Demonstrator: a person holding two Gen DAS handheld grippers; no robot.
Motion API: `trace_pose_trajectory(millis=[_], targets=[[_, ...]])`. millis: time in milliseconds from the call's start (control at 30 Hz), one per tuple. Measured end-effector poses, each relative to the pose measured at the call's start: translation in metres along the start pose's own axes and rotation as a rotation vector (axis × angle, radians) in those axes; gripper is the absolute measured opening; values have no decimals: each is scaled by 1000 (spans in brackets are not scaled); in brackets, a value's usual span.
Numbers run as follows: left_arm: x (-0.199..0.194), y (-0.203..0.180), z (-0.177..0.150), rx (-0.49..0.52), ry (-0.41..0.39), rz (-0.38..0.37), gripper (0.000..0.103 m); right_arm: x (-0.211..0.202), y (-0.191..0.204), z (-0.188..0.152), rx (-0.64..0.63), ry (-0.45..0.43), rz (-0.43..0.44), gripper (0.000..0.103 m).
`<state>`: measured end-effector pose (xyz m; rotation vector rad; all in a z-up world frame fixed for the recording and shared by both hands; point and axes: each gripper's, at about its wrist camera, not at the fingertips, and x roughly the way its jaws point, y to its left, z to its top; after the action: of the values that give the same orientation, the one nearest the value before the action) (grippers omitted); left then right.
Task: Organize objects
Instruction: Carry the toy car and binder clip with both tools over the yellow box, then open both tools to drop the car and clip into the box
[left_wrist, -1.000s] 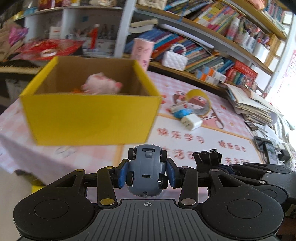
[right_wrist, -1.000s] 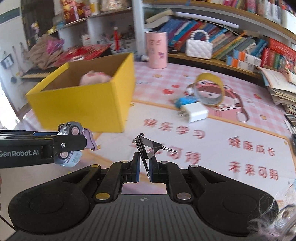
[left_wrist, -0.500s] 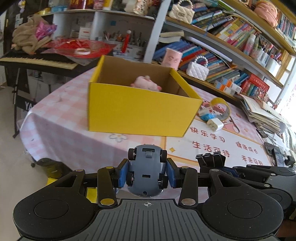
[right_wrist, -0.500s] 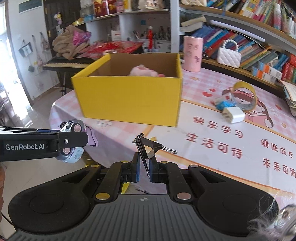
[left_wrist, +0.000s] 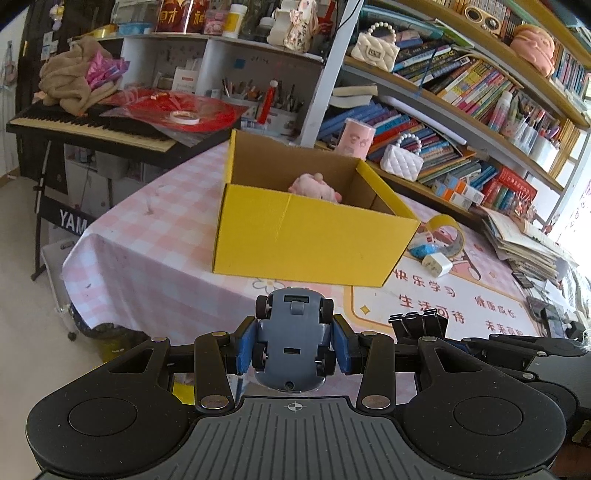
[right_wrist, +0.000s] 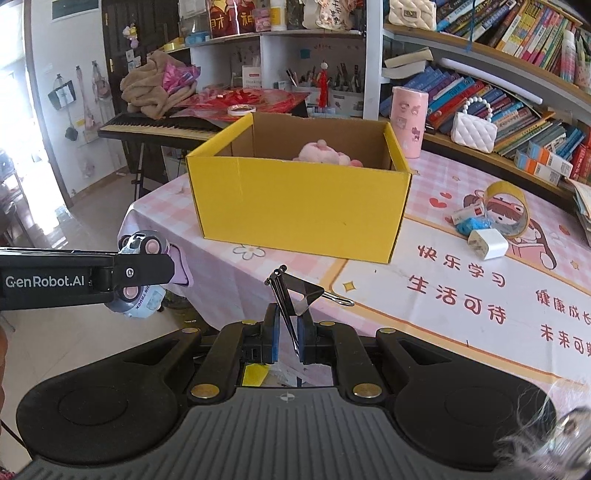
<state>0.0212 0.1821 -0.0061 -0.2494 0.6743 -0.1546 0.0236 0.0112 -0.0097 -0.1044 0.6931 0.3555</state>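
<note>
The small grey-blue plastic toy car (left_wrist: 293, 341) is sitting clamped between the blue pads (left_wrist: 246, 345) of the left gripper (left_wrist: 293, 345), underside up toward that camera, its black wheels showing at the four corners. In the right wrist view the same car (right_wrist: 142, 275) is showing from the side, out to the left of the right gripper (right_wrist: 287, 332), with pink wheel hubs and a pale printed body. The right gripper is pinching a black metal binder clip (right_wrist: 295, 295) by one of its wire handles, jaws nearly together on it; the clip's triangular body is standing up above the pads and its other silver wire loop is pointing off to the right.

Both grippers are hanging just off the near edge of the round table covered in a pink checked cloth (left_wrist: 147, 251), side by side, the right one just beside the left's right finger. Ahead of both, well apart from the tips, an open yellow cardboard box (right_wrist: 299, 206) is standing on the table, and a pink plush toy (right_wrist: 321, 153) is lying inside it toward the back. Beyond and to the right of the box, a roll of yellow tape (right_wrist: 508, 210), a white plug adapter (right_wrist: 487, 243) and a small blue packet (right_wrist: 472, 224) are lying together on a printed pink mat (right_wrist: 461, 295). A pink cylindrical cup (right_wrist: 409, 122) is standing behind the box's right corner.
</note>
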Motion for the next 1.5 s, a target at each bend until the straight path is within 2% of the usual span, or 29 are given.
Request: trace_pose_trajectory(millis=[233,467,700,867,1000,1167,1333,1500], targets=[[-4,3,6,3,-33,-5,41,2,1,8,-2,-10,-11,9],[-2,-2,28,36,-96,-8,41,5,-6,27,-3,-41,-16,9],[12,-12,71,50,-173,-20,41,15,-24,74,7,-129,-50,9],[40,-20,104,67,-205,0,41,39,-41,110,-8,-169,-86,9],[73,-22,122,55,-180,35,41,75,-53,131,-62,-127,-95,9],[112,-25,125,75,-121,83,41,119,-61,141,-103,-12,-60,9],[135,-23,116,35,-59,91,41,142,-63,141,-131,70,-25,9],[149,-24,110,41,-21,102,41,154,-66,141,-130,118,12,9]])
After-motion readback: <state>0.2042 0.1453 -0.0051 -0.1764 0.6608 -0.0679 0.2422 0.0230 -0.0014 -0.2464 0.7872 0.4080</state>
